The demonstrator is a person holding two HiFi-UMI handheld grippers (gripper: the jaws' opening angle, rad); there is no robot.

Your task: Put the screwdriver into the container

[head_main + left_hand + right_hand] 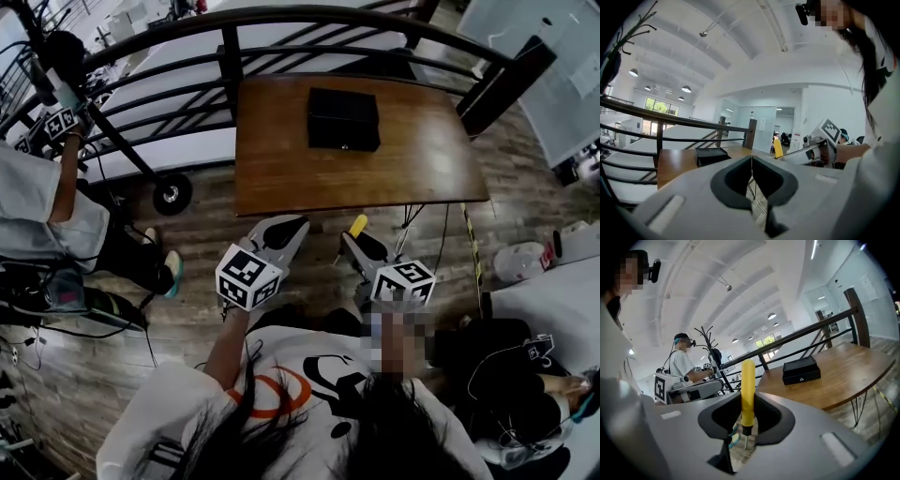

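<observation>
One screwdriver (748,380): yellow handle, thin metal shaft pointing down; upright, pinched in right claw (748,414); left claw (751,176) pressed together, empty; one black container (801,370) on desk (853,376), well apart.

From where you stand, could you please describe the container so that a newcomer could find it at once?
Find the wooden table beside the curved black railing. On its far half lies a flat black box, lid shut, with a small pale latch on its front. It is the only thing on the table.
</observation>
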